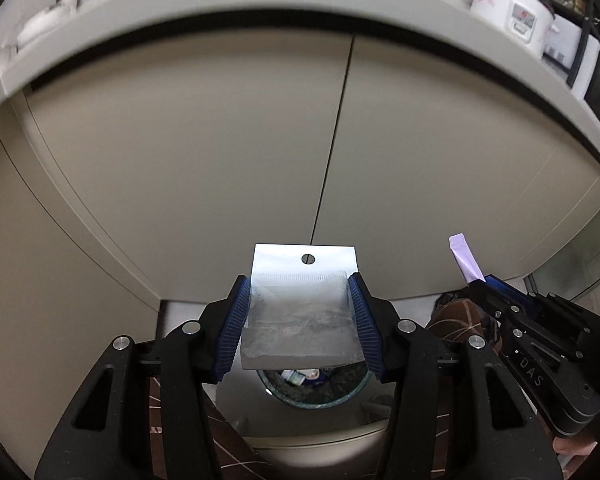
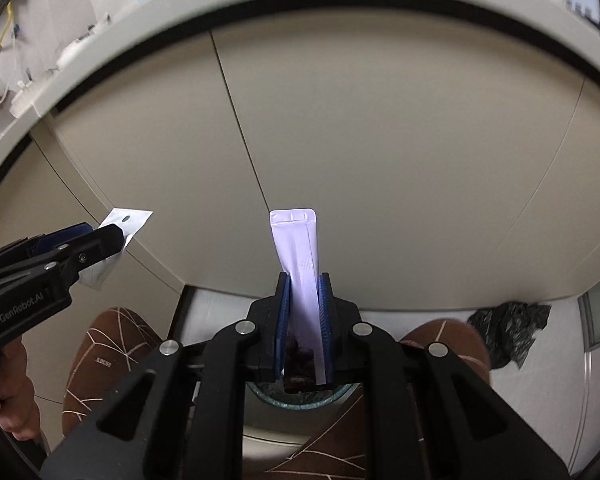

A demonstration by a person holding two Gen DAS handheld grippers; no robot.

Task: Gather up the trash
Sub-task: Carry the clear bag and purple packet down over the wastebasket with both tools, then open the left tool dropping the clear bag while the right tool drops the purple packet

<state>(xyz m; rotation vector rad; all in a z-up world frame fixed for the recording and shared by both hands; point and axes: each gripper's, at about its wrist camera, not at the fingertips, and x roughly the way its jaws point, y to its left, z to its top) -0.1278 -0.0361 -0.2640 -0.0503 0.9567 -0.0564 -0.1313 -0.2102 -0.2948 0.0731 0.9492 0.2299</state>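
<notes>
Trash in both grippers: the left gripper (image 1: 305, 320) pinches a clear plastic packet (image 1: 302, 312), the right gripper (image 2: 305, 320) a lilac sachet (image 2: 300, 252). Both hang above a lined bin (image 1: 320, 394) before beige cabinet doors (image 1: 220, 152), below the surface (image 1: 204, 6).

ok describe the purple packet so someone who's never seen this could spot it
Start at the beige cabinet doors under the counter. In front of them, the right gripper pinches a narrow packet that stands upright. It is pale purple and slim, unlike the wide clear bag with a punched hole in the left gripper.
</notes>
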